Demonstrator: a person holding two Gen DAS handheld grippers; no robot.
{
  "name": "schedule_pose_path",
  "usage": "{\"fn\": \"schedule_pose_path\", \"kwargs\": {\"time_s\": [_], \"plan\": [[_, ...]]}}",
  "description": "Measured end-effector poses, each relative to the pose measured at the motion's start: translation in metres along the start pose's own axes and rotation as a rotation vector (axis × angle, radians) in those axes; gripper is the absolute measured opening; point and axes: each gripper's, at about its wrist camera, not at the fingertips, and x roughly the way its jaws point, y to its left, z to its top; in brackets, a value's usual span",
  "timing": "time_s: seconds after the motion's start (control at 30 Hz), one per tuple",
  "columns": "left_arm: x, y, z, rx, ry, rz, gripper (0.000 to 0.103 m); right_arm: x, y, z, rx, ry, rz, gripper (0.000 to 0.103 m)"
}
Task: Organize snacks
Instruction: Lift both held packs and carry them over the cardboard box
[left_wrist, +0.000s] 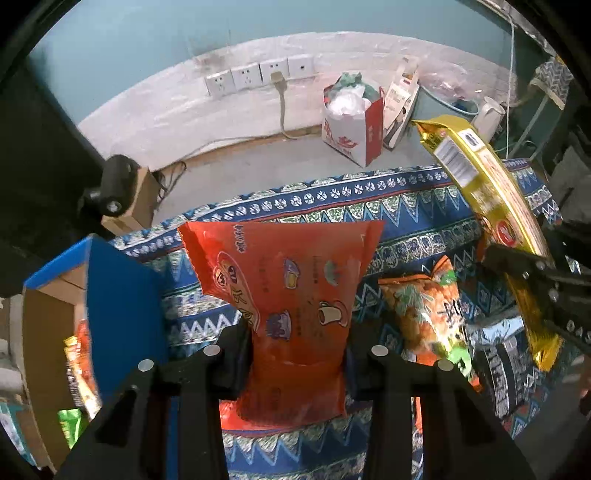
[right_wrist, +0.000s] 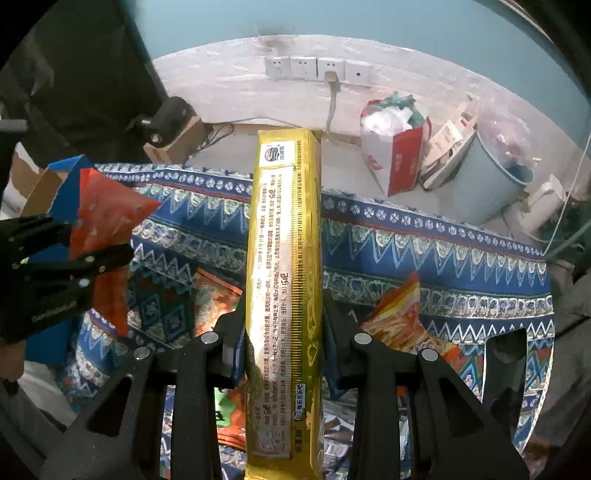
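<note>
Two grippers each clamp a snack above the patterned counter. The left gripper (left_wrist: 295, 354) pinches an orange snack bag (left_wrist: 291, 295) printed with cartoon cups, standing upright beside the blue cardboard box (left_wrist: 122, 295) at the counter's left edge. The right gripper (right_wrist: 282, 332) grips a long gold packet (right_wrist: 284, 277) with small unreadable print, its long axis pointing away along the fingers.

Home room: patterned tablecloth (right_wrist: 424, 236), wall sockets (left_wrist: 258, 75), stuffed shopping bag (left_wrist: 352, 122) on floor.

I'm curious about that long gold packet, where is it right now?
The gold packet is clamped in the right gripper, held above the patterned cloth, right of the orange bag in the left gripper.
</note>
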Motion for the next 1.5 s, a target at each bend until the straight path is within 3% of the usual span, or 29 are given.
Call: {"fn": "schedule_pose_path", "kwargs": {"time_s": [0.37,0.8,1.5], "plan": [[-0.055,0.013,-0.016,0.032,-0.100,0.036,0.039,-0.027,0.032,0.012,-0.034,-0.057,0.025,0.032],[-0.101,0.046,-0.037,0.000,-0.184,0.058,0.039,-0.050,0.086,0.022,-0.102,-0.106,0.085,0.032],[-0.127,0.130,-0.074,-0.156,-0.212,0.106,0.039,-0.055,0.181,0.047,-0.218,-0.129,0.185,0.032]]}}
